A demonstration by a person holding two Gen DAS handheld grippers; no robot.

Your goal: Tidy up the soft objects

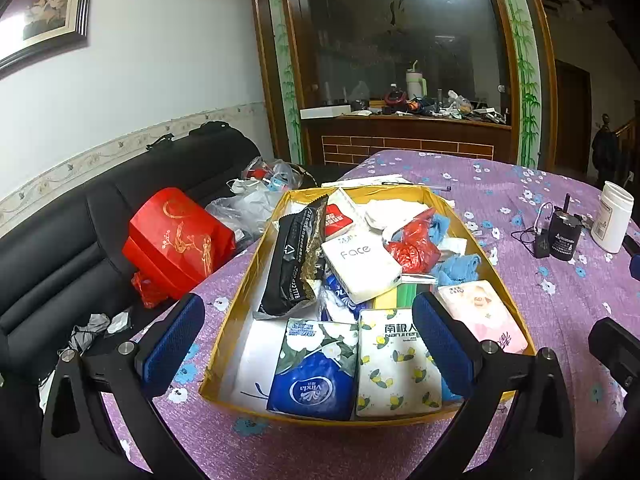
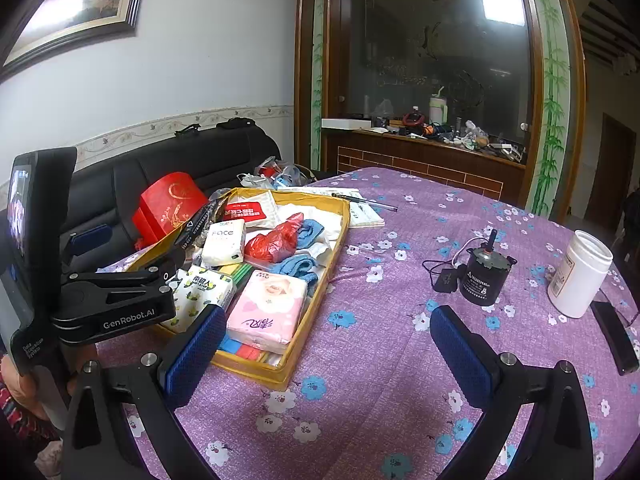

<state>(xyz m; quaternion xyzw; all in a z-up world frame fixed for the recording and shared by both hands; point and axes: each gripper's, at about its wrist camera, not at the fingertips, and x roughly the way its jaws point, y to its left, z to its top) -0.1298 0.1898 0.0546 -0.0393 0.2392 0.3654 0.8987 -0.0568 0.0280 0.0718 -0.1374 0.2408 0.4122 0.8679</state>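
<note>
A yellow box [image 1: 456, 216] on the purple flowered table holds soft packs: a blue Vinda tissue pack [image 1: 314, 376], a lemon-print pack [image 1: 396, 364], a pink pack [image 1: 482, 314], a white Face pack [image 1: 362, 266], a black pouch [image 1: 296, 256], a red bag [image 1: 414, 244] and blue cloths [image 1: 458, 266]. My left gripper [image 1: 308, 346] is open and empty, hovering over the box's near end. My right gripper [image 2: 328, 356] is open and empty above the table, right of the box [image 2: 316, 300]. The pink pack [image 2: 268, 308] lies by its left finger.
A black motor with cable [image 2: 482, 276], a white jar [image 2: 580, 276] and a black phone [image 2: 614, 336] stand on the table's right. Papers and a pen [image 2: 364, 204] lie behind the box. A red gift bag [image 1: 178, 240] and plastic bags sit on the black sofa at left.
</note>
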